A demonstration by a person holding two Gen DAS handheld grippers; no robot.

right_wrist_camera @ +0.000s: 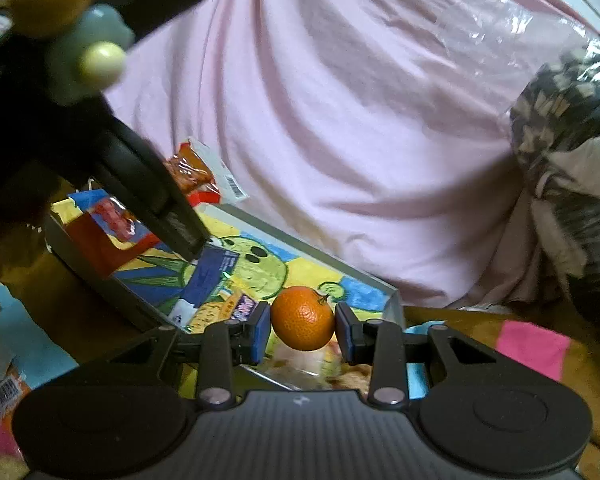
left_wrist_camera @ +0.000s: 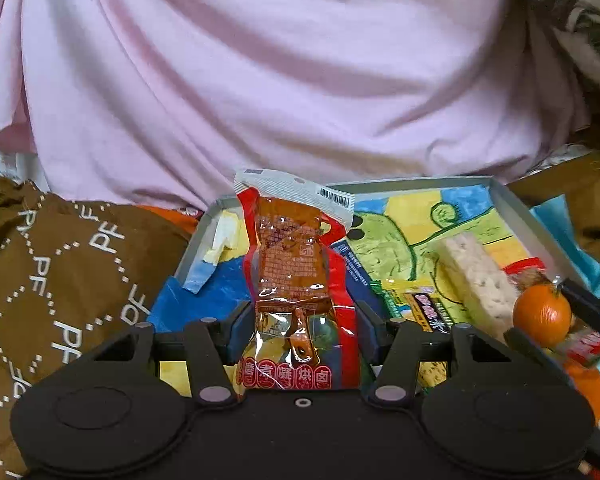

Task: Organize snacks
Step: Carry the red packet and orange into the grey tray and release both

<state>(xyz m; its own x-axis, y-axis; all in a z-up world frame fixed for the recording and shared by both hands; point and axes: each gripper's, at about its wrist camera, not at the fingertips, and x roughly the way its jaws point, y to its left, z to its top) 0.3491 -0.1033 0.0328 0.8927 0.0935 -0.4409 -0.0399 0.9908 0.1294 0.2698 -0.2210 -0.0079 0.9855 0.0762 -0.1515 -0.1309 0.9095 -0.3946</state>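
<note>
- The left gripper (left_wrist_camera: 300, 326) has its jaws pinching a red and orange snack packet (left_wrist_camera: 296, 272) at its lower part; the packet stands upright between the blue pads, its grey barcoded top edge uppermost.
- The right gripper (right_wrist_camera: 302, 328) has its jaws pinching a small orange mandarin (right_wrist_camera: 302, 318) by its two sides, stem end turned up and to the right.
- In the left wrist view the mandarin (left_wrist_camera: 542, 315) shows at the right, held between dark fingers just above the tray's right side.
- Both held things hang over a shallow grey tray (left_wrist_camera: 512, 204) whose floor carries a bright drawing in yellow, green and blue.
- In the tray lie a pale rice-crisp bar (left_wrist_camera: 480, 276) near the right wall, a yellow packet (left_wrist_camera: 424, 312) just beside it, and a dark blue packet (left_wrist_camera: 352, 272) towards the middle.
- The tray rests on a brown cloth printed with white "PF" letters (left_wrist_camera: 60, 264), which spreads off its left edge.
- A pink sheet (left_wrist_camera: 260, 72) rises in folds behind the tray's far edge.
- In the right wrist view a clear plastic bag holding a patterned fabric (right_wrist_camera: 572, 128) sits at the far right.
</note>
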